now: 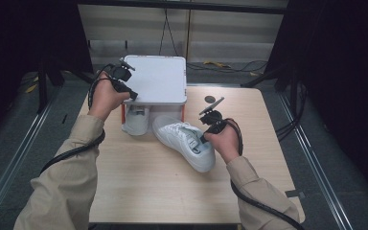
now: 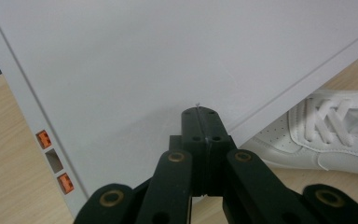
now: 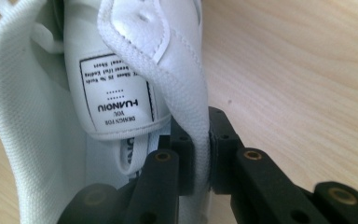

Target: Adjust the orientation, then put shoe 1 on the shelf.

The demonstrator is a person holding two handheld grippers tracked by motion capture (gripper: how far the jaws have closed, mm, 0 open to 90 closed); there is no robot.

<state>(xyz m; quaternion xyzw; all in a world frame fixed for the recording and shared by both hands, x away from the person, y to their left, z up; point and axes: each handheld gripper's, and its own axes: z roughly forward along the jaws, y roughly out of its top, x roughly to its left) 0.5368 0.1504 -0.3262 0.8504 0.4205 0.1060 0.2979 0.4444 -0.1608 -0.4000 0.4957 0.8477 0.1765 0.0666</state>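
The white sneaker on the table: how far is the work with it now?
Done: one shoe already sits under the white rack. In hand: the right gripper is shut on the collar of the white sneaker, which lies on the table; the left gripper, shut, rests against the rack top. Left, probably: placing this sneaker beside the first.

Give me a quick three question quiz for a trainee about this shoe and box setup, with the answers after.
1. True or false: the right gripper is shut on the collar of the white shoe.
2. What does the left gripper rest against? A) the box lid B) the table C) a shoelace
3. Where is the second shoe?

Key: 1. True. 2. A, with its jaws shut and nothing between them. 3. Under the raised lid, inside the box.
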